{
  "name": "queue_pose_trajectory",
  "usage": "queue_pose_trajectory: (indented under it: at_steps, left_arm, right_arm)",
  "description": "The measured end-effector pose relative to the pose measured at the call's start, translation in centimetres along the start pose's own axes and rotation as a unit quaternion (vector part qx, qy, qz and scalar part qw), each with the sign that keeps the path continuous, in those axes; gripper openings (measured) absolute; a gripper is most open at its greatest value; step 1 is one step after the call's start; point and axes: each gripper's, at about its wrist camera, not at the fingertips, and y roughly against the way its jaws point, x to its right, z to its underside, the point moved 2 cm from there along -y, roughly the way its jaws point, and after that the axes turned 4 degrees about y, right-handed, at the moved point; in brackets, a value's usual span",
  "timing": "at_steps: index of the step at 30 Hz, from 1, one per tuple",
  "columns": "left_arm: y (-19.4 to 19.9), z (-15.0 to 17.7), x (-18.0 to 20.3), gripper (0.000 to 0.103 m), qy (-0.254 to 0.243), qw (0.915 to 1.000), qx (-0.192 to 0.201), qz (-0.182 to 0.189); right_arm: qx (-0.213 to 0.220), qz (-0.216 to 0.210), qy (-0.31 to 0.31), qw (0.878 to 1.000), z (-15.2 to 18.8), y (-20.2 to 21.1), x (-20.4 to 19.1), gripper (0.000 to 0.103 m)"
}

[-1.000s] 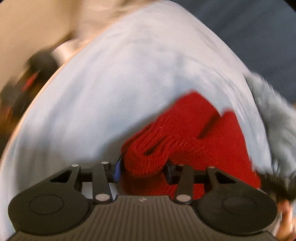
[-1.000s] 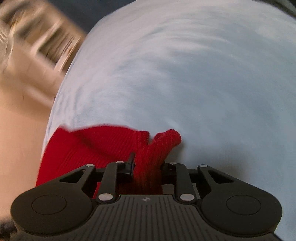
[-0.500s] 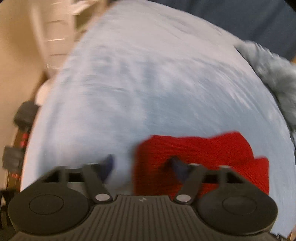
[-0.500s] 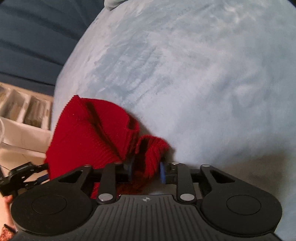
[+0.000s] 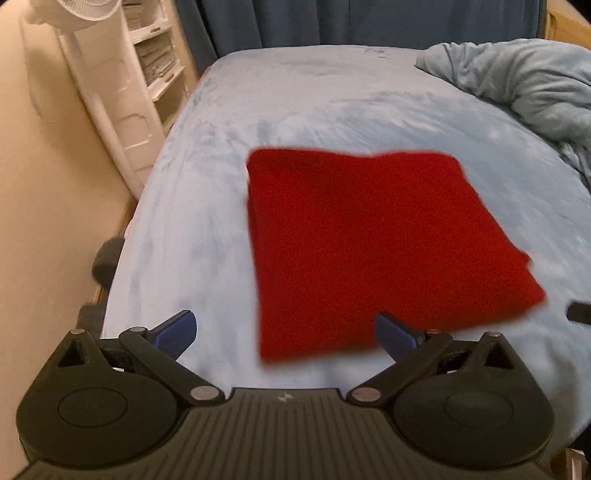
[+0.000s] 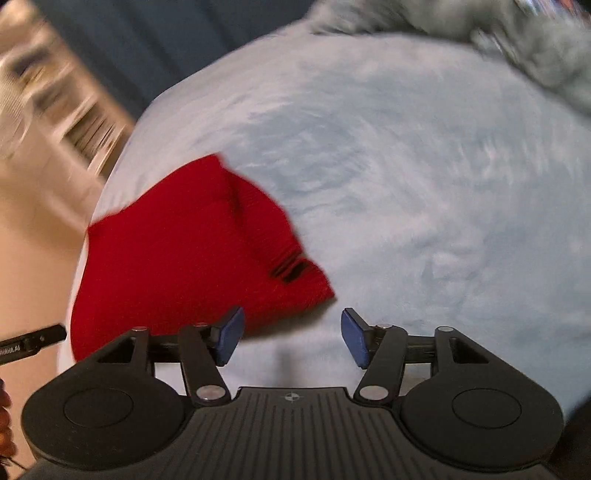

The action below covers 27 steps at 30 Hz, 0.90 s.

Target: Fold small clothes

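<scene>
Judging from how things lie: fold looks made, red knit garment (image 5: 373, 251) lying flat as a rough rectangle on pale blue bed cover (image 5: 207, 206), edges fairly even in the left wrist view; from the right wrist view, layered edge with a small dark gap at near corner (image 6: 291, 271), so possibly a doubled layer not quite flush; left to do, by guess: perhaps a further fold or a tidy of that corner, or setting the piece aside; no other small clothes seen in either view

Nearest: left gripper (image 5: 284, 332) with jaws opening and spread very wide, blue pads (image 5: 177, 326) clear of everything; nothing between them but bed cover and near edge of the red garment beyond, not pinched; right finger standing just in front of the garment's near edge, contact not certain; right gripper (image 6: 291, 338) likewise opening, moderately wide, blue pads (image 6: 231, 338) bare; garment's near corner lying just beyond and left of the gap, not clamped; tip of the other tool poking in at left edge of that view

Further out: garment resting toward near-middle of bed, close to the bed's left side; beyond it open bed cover; rumpled grey-blue blanket (image 5: 524, 85) heaped at far right, well apart from the garment; white fan (image 5: 107, 85) and shelves along left wall, dark blue curtain (image 5: 354, 22) at the back
</scene>
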Motion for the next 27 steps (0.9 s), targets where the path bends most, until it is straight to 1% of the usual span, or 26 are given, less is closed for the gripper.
queue_pose_trajectory:
  at_steps: [2,3,6,8,10,12,14,20,24,27]
  left_arm:
    - [2.6,2.9,0.7,0.103,0.037,0.9992,0.001,-0.016]
    - [3.6,4.1,1.0,0.103,0.053,0.9985,0.0,-0.017]
    - [7.0,6.8,1.2,0.103,0.088,0.996,0.01,-0.014]
    - [9.2,7.9,1.3,0.103,0.093,0.9953,0.027,-0.007]
    - [11.1,8.3,1.6,0.103,0.084,0.9954,0.044,-0.008]
    - [12.6,8.7,1.9,0.103,0.08,0.9945,0.065,-0.016]
    - [13.6,8.8,2.1,0.103,0.081,0.9936,0.076,-0.023]
    - [15.1,9.8,2.1,0.103,0.089,0.993,0.074,-0.023]
    - [15.1,9.9,2.4,0.103,0.085,0.9935,0.071,-0.024]
    - [15.3,9.8,2.5,0.103,0.081,0.9932,0.08,-0.025]
  right_arm:
    - [0.02,-0.002,0.06,0.998,1.2,2.6,-1.7,0.07]
    - [0.032,-0.007,0.081,0.996,1.9,4.0,-2.3,0.074]
    - [0.072,-0.015,0.145,0.987,4.2,7.9,-4.3,0.078]
    - [0.096,-0.023,0.176,0.979,5.4,10.0,-5.6,0.079]
    - [0.112,-0.028,0.194,0.974,6.0,11.4,-6.4,0.081]
    - [0.117,-0.039,0.195,0.973,6.3,12.5,-7.0,0.082]
    - [0.112,-0.04,0.195,0.974,6.5,12.7,-7.4,0.082]
    - [0.09,-0.049,0.194,0.976,7.5,13.4,-7.7,0.082]
    - [0.094,-0.044,0.185,0.977,7.6,13.8,-7.3,0.082]
    - [0.095,-0.04,0.18,0.978,7.6,13.8,-7.2,0.082]
